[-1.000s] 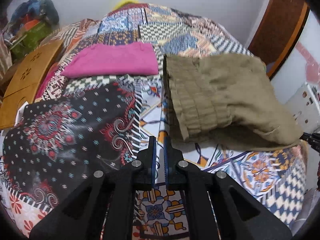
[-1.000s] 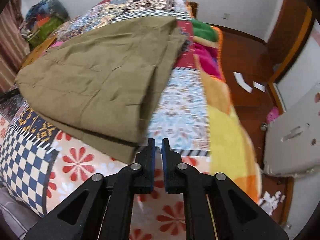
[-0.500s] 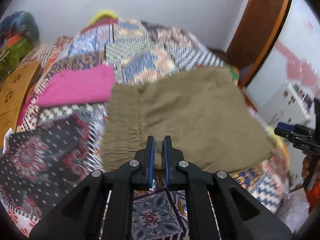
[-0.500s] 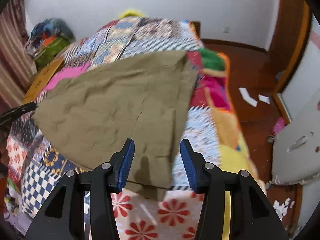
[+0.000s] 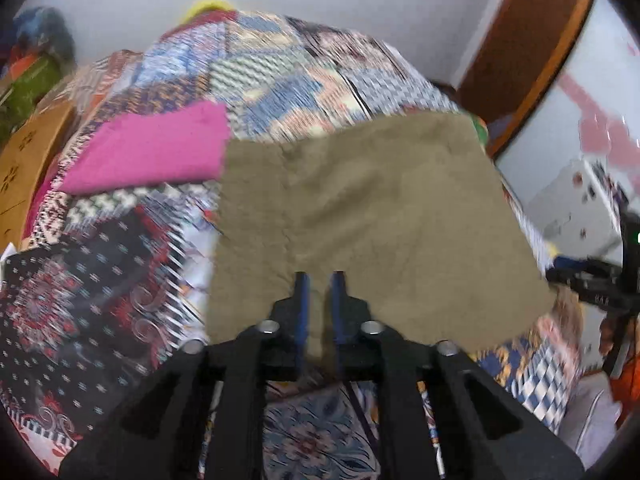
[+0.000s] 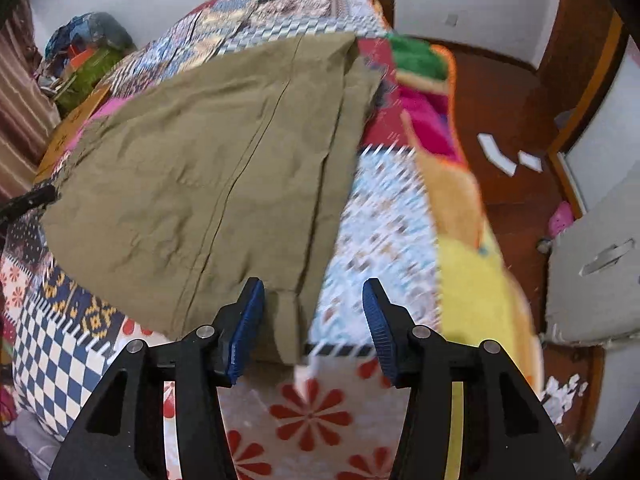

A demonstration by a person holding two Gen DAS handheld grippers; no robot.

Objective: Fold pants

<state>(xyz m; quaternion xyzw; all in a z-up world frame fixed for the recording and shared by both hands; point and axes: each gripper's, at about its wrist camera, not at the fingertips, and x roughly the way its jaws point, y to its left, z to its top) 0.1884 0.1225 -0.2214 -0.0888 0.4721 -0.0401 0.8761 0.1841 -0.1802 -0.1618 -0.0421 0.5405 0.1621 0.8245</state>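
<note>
Two claws over folded pants: left claw nearly pressed together, holding nothing I can tell, right claw spread at lower-centre hem; square edges before pinching.

Each camera sits just behind its own fingers and looks forward and down across the bed. The left wrist view stands close over the near edge of the pants, facing the far wall at 12 o'clock. The right wrist view looks from the other corner, floor at 2 o'clock. Both share the pants and patchwork cover.
</note>
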